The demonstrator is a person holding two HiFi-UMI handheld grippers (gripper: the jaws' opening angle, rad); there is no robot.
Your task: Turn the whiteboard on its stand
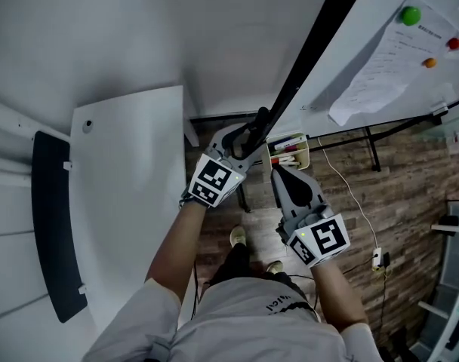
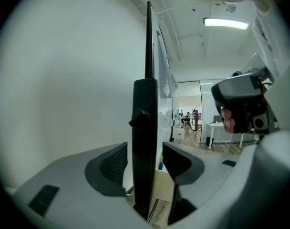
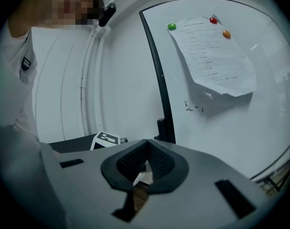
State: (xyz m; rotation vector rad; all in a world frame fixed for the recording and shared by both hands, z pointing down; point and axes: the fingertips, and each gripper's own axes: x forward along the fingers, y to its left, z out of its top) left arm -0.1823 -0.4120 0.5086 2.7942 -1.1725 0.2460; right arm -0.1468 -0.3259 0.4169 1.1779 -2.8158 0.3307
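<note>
The whiteboard [image 1: 343, 59] rises at the upper right, seen nearly edge-on, with a sheet of paper [image 1: 384, 62] pinned to it by coloured magnets. Its black side frame [image 1: 312, 44] runs down to my left gripper [image 1: 248, 138]. In the left gripper view the frame [image 2: 145, 128] stands between the two pads [image 2: 114, 163], a small gap showing on each side, so my left gripper [image 2: 145, 163] is open around it. My right gripper [image 1: 278, 173] hangs just right of the frame, shut with nothing in it. In its own view its pads [image 3: 159, 163] meet in front of the board face [image 3: 231, 128].
The stand's black legs [image 1: 373, 149] cross the wooden floor below the board. A small box of markers [image 1: 290, 148] sits by the frame's foot. A white table [image 1: 131, 187] and a dark panel [image 1: 54, 225] are at the left, and a cable with a plug [image 1: 378, 259] lies at the right.
</note>
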